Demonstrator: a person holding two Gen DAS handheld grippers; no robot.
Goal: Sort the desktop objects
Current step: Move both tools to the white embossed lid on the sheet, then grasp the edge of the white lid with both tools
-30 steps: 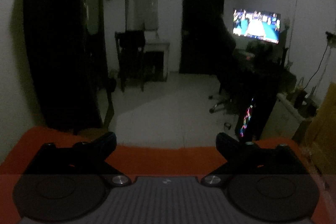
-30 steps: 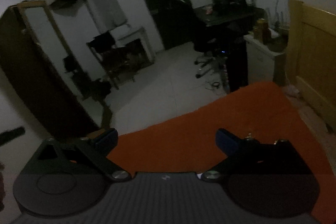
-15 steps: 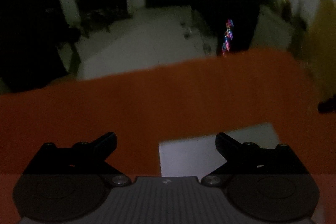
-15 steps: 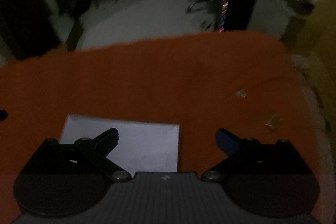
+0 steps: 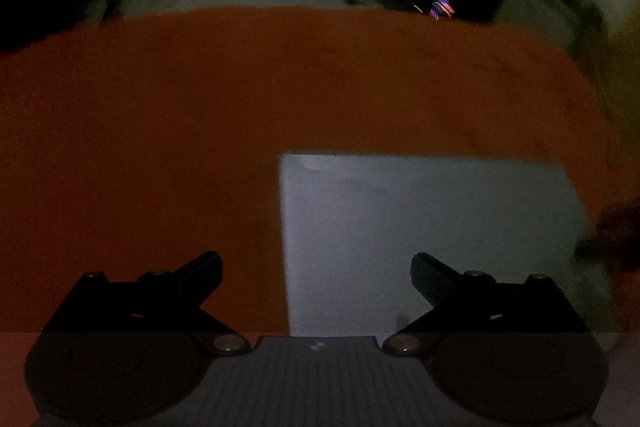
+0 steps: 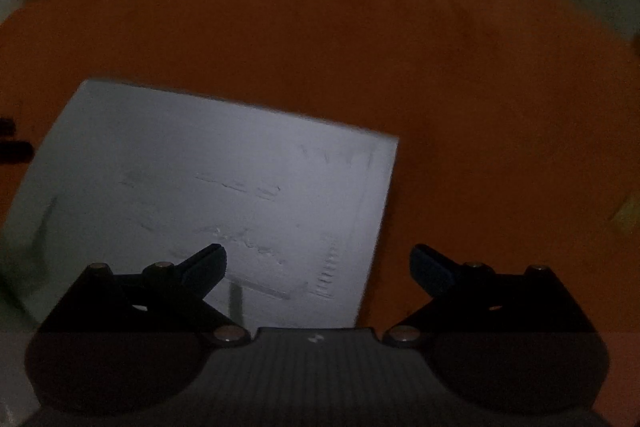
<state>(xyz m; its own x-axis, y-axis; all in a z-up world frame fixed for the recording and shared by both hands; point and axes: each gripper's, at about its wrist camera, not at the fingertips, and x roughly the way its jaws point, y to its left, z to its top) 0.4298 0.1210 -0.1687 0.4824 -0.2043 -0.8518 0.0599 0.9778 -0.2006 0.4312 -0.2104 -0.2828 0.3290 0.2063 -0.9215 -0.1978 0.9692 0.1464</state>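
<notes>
1. The left claw (image 5: 316, 267) hangs released over the orange surface (image 5: 160, 115), its fingers spread wide with nothing between them.
2. Its left finger (image 5: 200, 269) is over bare orange; its right finger (image 5: 430, 275) is over a white sheet (image 5: 420, 227).
3. The sheet lies flat on the surface, its left edge running between the two fingers in the left wrist view.
4. The right claw (image 6: 318, 261) is likewise released and empty, low over the same sheet (image 6: 200, 187).
5. Here the sheet's right edge runs between the fingers: the left finger (image 6: 206, 261) is above the sheet, the right finger (image 6: 430, 267) above orange surface (image 6: 480, 107).
6. Faint marks show on the sheet; they are too dim to read.
7. A small yellowish thing (image 6: 624, 217) lies on the surface well right of the sheet, too blurred to identify.
8. No container shows in either view.
</notes>
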